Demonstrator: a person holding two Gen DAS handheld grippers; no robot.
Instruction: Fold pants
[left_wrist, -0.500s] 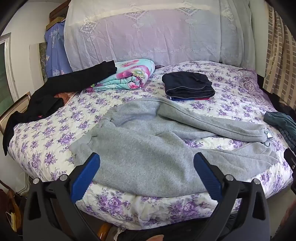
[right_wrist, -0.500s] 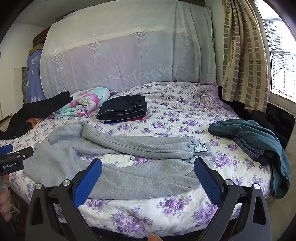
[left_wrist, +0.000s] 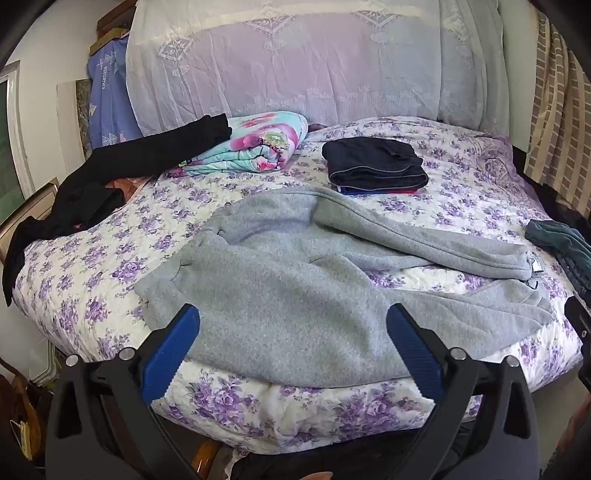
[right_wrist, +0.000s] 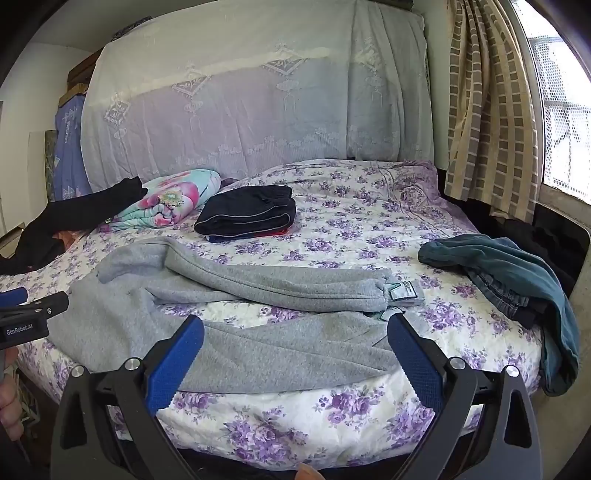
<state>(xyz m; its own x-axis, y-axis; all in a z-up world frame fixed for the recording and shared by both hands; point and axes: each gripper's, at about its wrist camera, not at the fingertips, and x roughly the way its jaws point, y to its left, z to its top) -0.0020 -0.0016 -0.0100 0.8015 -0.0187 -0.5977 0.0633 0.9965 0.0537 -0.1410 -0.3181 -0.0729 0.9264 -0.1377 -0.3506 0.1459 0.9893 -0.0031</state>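
We find ourselves in a home bedroom. A bed (right_wrist: 369, 206) with a purple-flowered quilt fills the room, its head draped in white embroidered cloth (right_wrist: 258, 99). Checked curtains (right_wrist: 491, 110) hang beside a bright window (right_wrist: 565, 110) on the right. Household laundry lies about: grey pants (left_wrist: 295, 288) spread out, a folded dark stack (left_wrist: 376, 166), a rolled floral blanket (left_wrist: 258, 144), black garments (left_wrist: 110, 173) and teal clothes (right_wrist: 517, 273) at the edges.

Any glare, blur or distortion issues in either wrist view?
Right wrist: window blown out at the right edge, grey pants sharp. Left wrist: even light, no glare, pants sharp. Both: strong fisheye bending, dark corner vignette.
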